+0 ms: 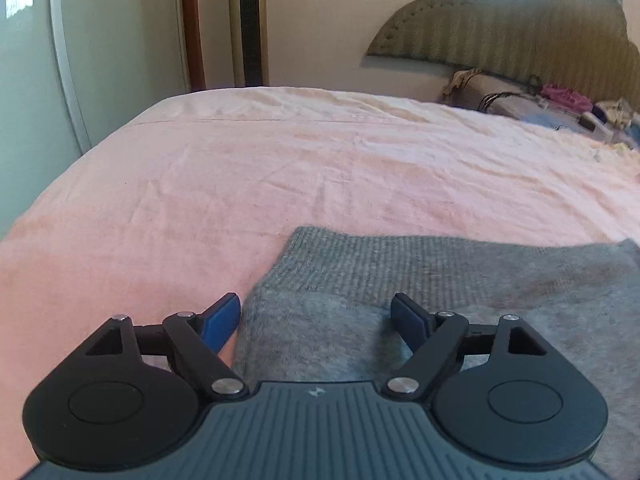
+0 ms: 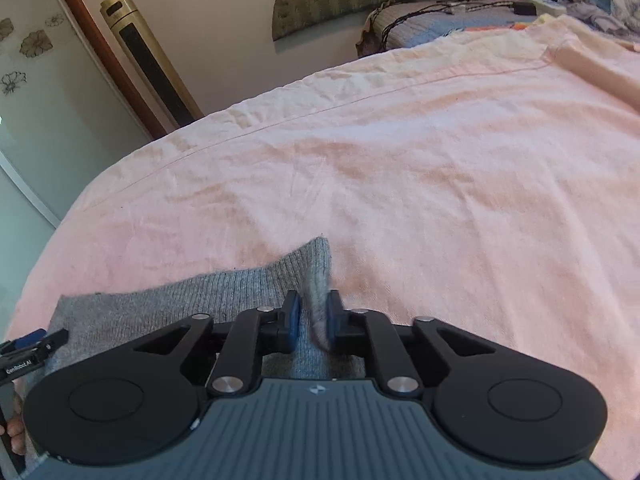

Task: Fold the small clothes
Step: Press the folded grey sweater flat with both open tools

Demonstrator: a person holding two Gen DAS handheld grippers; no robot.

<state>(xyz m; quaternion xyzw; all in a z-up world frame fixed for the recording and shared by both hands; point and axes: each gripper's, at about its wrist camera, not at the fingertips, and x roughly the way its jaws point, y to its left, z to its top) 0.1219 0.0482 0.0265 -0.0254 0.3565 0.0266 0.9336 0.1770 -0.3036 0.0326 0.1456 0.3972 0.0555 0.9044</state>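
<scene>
1. Left wrist view: the left hand-held gripper (image 1: 316, 318) is released, jaws wide over the grey sweater (image 1: 460, 280) lying low on the pink bed (image 1: 280, 168).
2. Right wrist view: the right hand-held gripper (image 2: 313, 318) has a raised sweater fold between its pads (image 2: 294, 316); whether they pinch it, I cannot tell.

Count: one grey knitted garment (image 1: 460, 280) near, on one pink bedspread (image 1: 280, 168). Two grippers: left gripper (image 1: 316, 320), right gripper (image 2: 312, 320). One gold tower fan (image 1: 248, 24) far left. One padded headboard (image 1: 520, 28) far right.
</scene>
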